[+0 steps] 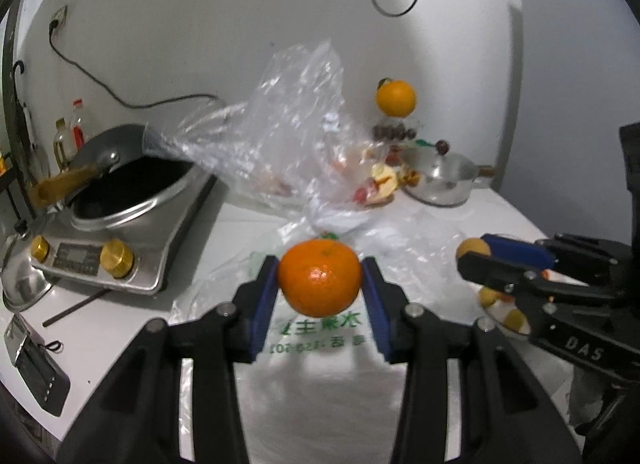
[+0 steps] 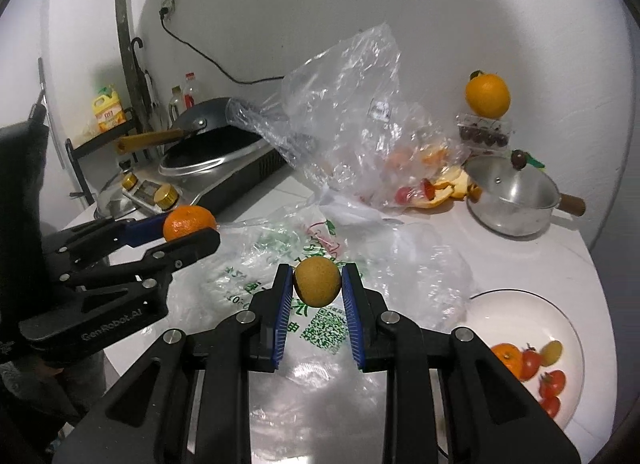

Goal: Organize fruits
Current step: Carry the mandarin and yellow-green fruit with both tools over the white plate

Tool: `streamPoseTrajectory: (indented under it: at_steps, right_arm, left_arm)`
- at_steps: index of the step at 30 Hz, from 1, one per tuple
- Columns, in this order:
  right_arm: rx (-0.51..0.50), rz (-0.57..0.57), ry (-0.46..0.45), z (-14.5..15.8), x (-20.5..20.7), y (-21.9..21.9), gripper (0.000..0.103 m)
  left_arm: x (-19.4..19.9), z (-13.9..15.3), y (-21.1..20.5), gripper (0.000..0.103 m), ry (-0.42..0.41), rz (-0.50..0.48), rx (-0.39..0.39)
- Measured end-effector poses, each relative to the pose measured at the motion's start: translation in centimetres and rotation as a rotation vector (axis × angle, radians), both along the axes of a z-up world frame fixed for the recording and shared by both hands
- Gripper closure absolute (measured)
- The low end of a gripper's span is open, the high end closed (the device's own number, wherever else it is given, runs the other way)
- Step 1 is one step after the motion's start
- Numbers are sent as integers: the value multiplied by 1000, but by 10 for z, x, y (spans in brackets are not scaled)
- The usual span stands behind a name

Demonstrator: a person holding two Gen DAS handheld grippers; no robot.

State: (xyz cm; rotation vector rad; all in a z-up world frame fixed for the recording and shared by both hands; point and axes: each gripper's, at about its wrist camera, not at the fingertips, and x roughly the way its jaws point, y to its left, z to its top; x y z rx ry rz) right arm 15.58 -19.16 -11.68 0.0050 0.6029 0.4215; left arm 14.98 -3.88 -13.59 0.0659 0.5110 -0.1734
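Left wrist view: the left gripper (image 1: 320, 284) is closed on a tangerine (image 1: 320, 277) at frame centre, its blue pads pressing the fruit's two sides, above a printed plastic bag (image 1: 320, 352) lying flat on the white counter (image 1: 120, 328). At right of frame the right gripper (image 1: 476, 256) clamps a small brownish-yellow fruit (image 1: 472, 247) over a white plate (image 1: 505, 322). A crumpled clear bag (image 1: 288, 120) stands at upper centre; an induction cooker (image 1: 132, 248) with a wok (image 1: 128, 188) sits at left.

Right wrist view: the brownish-yellow fruit sits at frame centre, gripped between the right gripper's blue pads. The plate, lower right, holds cherry tomatoes (image 2: 552, 382), a tangerine piece and a yellowish fruit. An orange (image 2: 487, 95) rests at upper right, on a clear box of dark fruits, above a lidded steel pot (image 2: 516, 200).
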Motion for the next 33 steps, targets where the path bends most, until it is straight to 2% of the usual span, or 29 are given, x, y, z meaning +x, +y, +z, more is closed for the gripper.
streamPoseTrajectory:
  at_steps: [20, 33]
  right_arm:
    - [59, -78, -117, 25, -48, -62, 76]
    - [77, -107, -150, 24, -64, -107, 76]
  left_arm:
    - [-48, 30, -47, 60, -101, -69, -12]
    - [-51, 26, -93, 60, -84, -99, -13]
